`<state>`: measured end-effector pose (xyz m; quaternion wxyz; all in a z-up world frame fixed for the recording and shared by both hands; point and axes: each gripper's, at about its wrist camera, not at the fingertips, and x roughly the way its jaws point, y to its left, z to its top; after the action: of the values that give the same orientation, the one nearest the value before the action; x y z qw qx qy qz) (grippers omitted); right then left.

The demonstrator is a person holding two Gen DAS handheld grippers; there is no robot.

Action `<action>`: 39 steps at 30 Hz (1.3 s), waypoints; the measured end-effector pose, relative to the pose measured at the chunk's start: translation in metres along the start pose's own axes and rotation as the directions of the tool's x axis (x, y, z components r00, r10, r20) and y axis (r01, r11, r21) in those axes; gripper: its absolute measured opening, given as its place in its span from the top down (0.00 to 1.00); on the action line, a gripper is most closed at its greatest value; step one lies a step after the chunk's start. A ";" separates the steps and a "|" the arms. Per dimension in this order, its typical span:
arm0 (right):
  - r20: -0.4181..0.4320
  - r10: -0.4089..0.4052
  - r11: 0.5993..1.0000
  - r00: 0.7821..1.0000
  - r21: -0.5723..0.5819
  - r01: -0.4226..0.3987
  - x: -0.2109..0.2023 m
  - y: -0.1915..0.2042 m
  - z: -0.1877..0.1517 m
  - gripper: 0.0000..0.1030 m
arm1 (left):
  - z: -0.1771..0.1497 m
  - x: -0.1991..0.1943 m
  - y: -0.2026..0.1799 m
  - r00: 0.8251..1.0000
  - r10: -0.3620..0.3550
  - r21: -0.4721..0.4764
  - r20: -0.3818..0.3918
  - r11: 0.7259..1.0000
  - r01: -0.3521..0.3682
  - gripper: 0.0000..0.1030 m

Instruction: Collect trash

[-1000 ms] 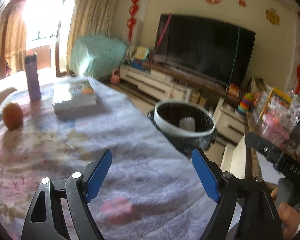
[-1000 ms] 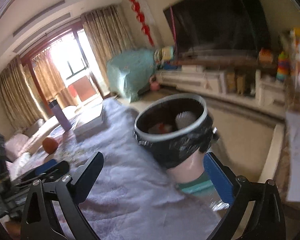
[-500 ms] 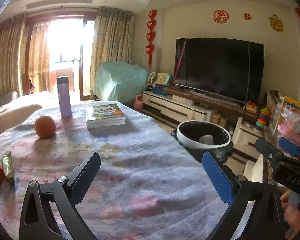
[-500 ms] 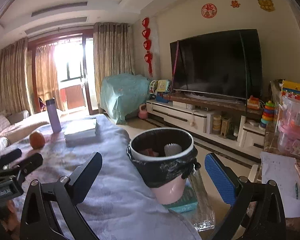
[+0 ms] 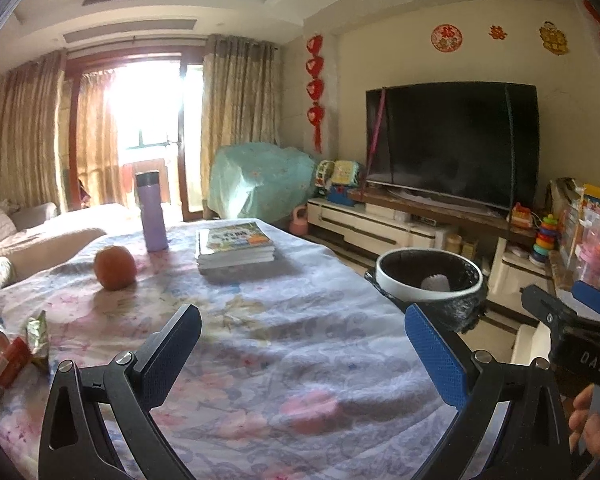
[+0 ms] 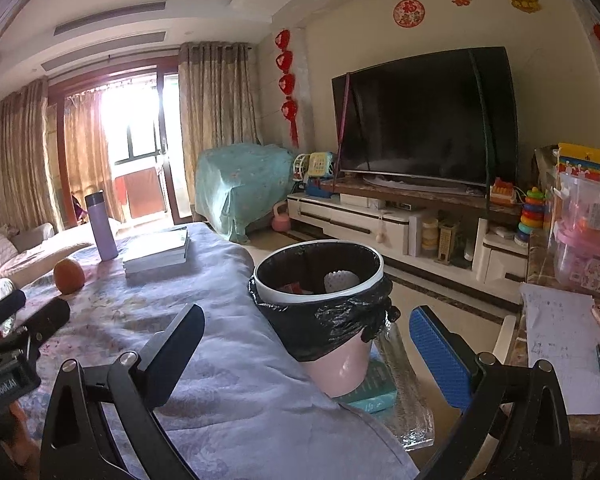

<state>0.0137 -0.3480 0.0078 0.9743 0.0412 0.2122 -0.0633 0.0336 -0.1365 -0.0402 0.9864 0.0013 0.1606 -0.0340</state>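
Hovering over the table, the left gripper [image 5: 302,346] has just spread wide, empty; the right gripper [image 6: 306,350] gapes too. Wrappers [image 5: 10,354], apparently snack packets, lie at the table's left edge, well apart from the bin [image 6: 320,300]; carrying them across risks dropping.

The middle of the surface [image 5: 284,344] lies bare, so a gripper could pass there. At its far end stand an orange [image 5: 114,267], a purple bottle [image 5: 152,212] and a stack of books [image 5: 236,246]. The bin [image 6: 324,312] stands just beside its right edge.
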 end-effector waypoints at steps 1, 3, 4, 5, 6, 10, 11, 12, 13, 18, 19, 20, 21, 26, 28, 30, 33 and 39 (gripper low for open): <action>0.002 0.003 1.000 1.000 -0.004 -0.003 0.000 0.001 -0.001 0.00 | 0.000 -0.001 0.000 1.000 0.004 -0.001 0.006 1.000 -0.004 0.01; 0.007 0.013 1.000 1.000 -0.008 -0.013 0.000 0.002 -0.003 0.00 | -0.003 0.000 -0.001 1.000 0.005 0.002 0.009 1.000 -0.005 0.01; 0.013 0.014 1.000 1.000 -0.011 -0.014 -0.001 0.003 -0.003 0.00 | -0.004 0.000 -0.001 1.000 0.007 0.004 0.012 1.000 -0.007 0.01; 0.018 0.015 1.000 1.000 -0.013 -0.014 -0.001 0.003 -0.004 0.00 | -0.006 0.000 -0.001 1.000 0.010 0.006 0.015 1.000 -0.010 0.01; 0.022 0.015 1.000 1.000 -0.015 -0.014 -0.002 0.004 -0.004 0.00 | -0.007 0.000 -0.001 1.000 0.009 0.007 0.016 1.000 -0.009 0.01; 0.020 0.014 1.000 1.000 -0.016 -0.013 -0.001 0.003 -0.004 0.00 | -0.008 0.002 0.000 1.000 0.007 0.002 0.019 1.000 -0.007 0.01; 0.019 0.014 1.000 1.000 -0.013 -0.014 0.000 0.003 -0.005 0.00 | -0.007 0.001 0.001 1.000 0.009 0.003 0.021 1.000 -0.009 0.01; 0.018 0.014 1.000 1.000 -0.012 -0.014 0.000 0.002 -0.005 0.00 | -0.008 0.001 0.001 1.000 0.009 0.003 0.023 1.000 -0.009 0.01; 0.017 0.014 1.000 1.000 -0.010 -0.014 0.000 0.002 -0.005 0.00 | -0.008 0.001 0.002 1.000 0.007 0.004 0.025 1.000 -0.008 0.01; 0.017 0.013 1.000 1.000 -0.011 -0.013 0.000 0.001 -0.005 0.00 | -0.010 0.002 0.000 1.000 0.010 0.017 0.029 1.000 -0.011 0.01; 0.017 0.013 1.000 1.000 -0.012 -0.013 0.000 0.001 -0.005 0.00 | -0.011 0.002 0.000 1.000 0.009 0.015 0.028 1.000 -0.009 0.01; 0.018 0.013 1.000 1.000 -0.014 -0.013 0.000 0.001 -0.005 0.00 | -0.011 0.001 0.001 1.000 0.007 0.014 0.028 1.000 -0.007 0.01; 0.019 0.013 1.000 1.000 -0.015 -0.013 0.000 0.002 -0.005 0.00 | -0.011 0.002 0.001 1.000 0.007 0.014 0.028 1.000 -0.008 0.01; 0.026 0.013 1.000 1.000 -0.017 -0.013 -0.001 0.002 -0.005 0.00 | -0.011 0.001 0.002 1.000 0.006 0.011 0.030 1.000 -0.006 0.01; 0.029 0.012 1.000 1.000 -0.018 -0.011 -0.002 0.002 -0.005 0.00 | -0.011 0.001 0.002 1.000 0.007 0.013 0.030 1.000 -0.007 0.01; 0.034 0.011 1.000 0.999 -0.020 -0.010 -0.003 0.003 -0.005 0.00 | -0.011 0.001 0.003 1.000 0.002 0.009 0.030 1.000 -0.002 0.01; 0.040 0.014 1.000 0.999 -0.017 -0.013 -0.004 0.003 -0.003 0.00 | -0.011 0.001 0.003 0.999 0.001 0.012 0.036 1.000 -0.002 0.01; 0.038 0.018 1.000 0.999 -0.015 -0.017 -0.005 0.004 -0.003 0.00 | -0.011 0.001 0.003 0.999 -0.002 0.013 0.036 1.000 0.001 0.01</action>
<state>0.0087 -0.3435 0.0072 0.9790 0.0347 0.1935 -0.0541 0.0314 -0.1331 -0.0511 0.9891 0.0070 0.1427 -0.0359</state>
